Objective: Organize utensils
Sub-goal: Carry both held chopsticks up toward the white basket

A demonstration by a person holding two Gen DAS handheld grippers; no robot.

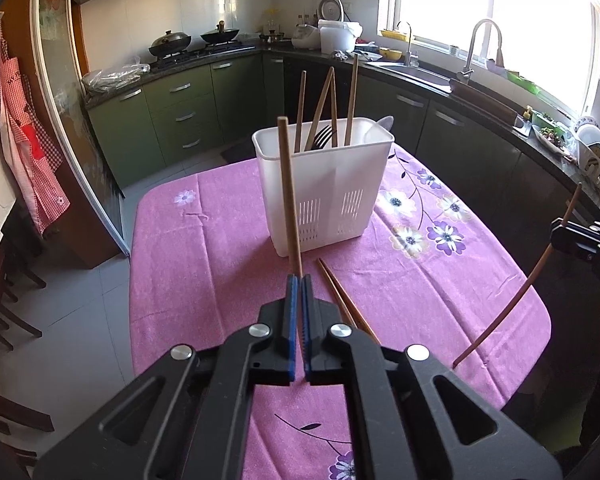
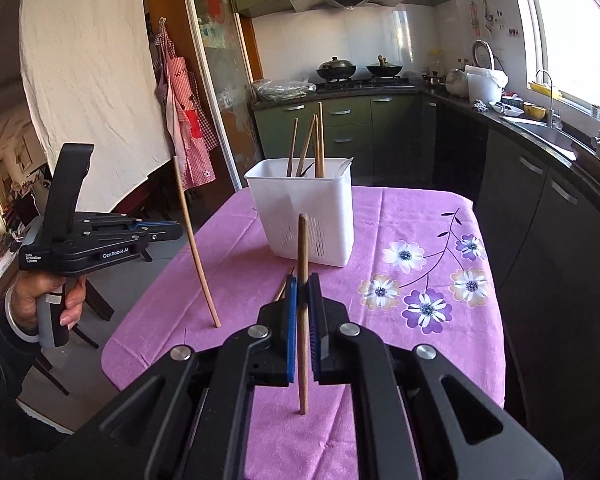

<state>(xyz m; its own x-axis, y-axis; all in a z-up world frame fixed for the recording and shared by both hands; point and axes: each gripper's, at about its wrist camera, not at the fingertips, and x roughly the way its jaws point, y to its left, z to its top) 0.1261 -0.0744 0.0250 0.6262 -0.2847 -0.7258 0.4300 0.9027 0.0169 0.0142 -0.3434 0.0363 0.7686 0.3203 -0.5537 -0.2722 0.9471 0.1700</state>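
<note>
Judging by both wrist views, the loading step was under way: one chopstick (image 1: 290, 196) was clamped upright in the left gripper (image 1: 299, 280), another chopstick (image 2: 302, 312) in the right gripper (image 2: 302, 280). Each needed lifting over the white utensil caddy (image 1: 324, 188), past its rim. Two chopsticks (image 1: 346, 300) lay near the pink tablecloth (image 1: 204, 264) edge; open room surrounded the caddy.

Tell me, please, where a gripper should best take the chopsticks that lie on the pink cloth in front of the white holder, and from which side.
Probably from above, near the thick ends closest to the holder. The loose chopsticks lie flat and close together on the tablecloth, so the fingers should straddle them crosswise. Both the left gripper and right gripper already hold a chopstick each, so one must unload first.
</note>
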